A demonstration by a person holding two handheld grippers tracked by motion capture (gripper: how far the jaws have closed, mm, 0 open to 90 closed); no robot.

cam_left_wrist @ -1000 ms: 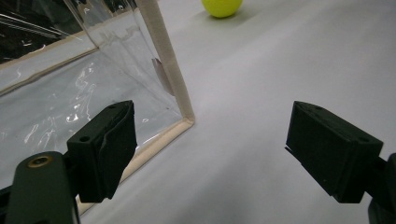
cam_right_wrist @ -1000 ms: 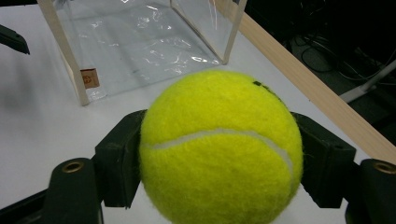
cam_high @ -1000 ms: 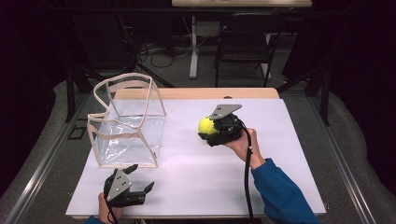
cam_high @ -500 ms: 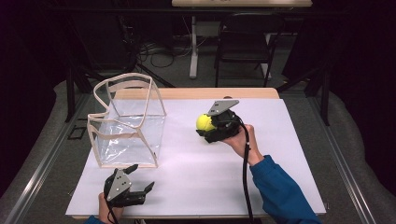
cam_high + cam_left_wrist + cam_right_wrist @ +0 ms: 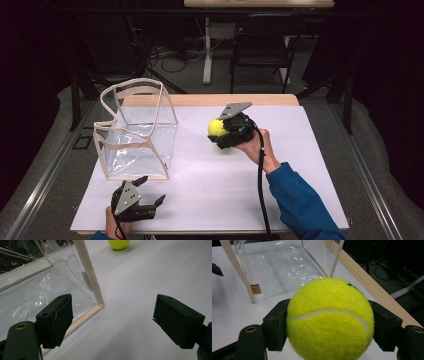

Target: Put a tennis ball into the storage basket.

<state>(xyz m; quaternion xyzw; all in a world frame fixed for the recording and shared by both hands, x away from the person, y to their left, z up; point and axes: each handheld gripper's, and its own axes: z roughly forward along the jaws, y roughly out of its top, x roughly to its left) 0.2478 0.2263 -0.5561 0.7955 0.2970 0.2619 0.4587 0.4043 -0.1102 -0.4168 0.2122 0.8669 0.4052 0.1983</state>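
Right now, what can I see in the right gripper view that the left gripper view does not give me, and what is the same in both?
Right gripper view alone: the right gripper shut on the tennis ball, the small brown label at a lower corner of the clear bag, and the table's wooden edge.

Left gripper view alone: the left gripper with jaws wide apart and nothing between them, close to one bottom corner of the bag.

Both: the clear bag with beige trim, the yellow ball, the white table surface.

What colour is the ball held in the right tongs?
Bright yellow-green, with a pale curved seam. The ball shows best in the right gripper view.
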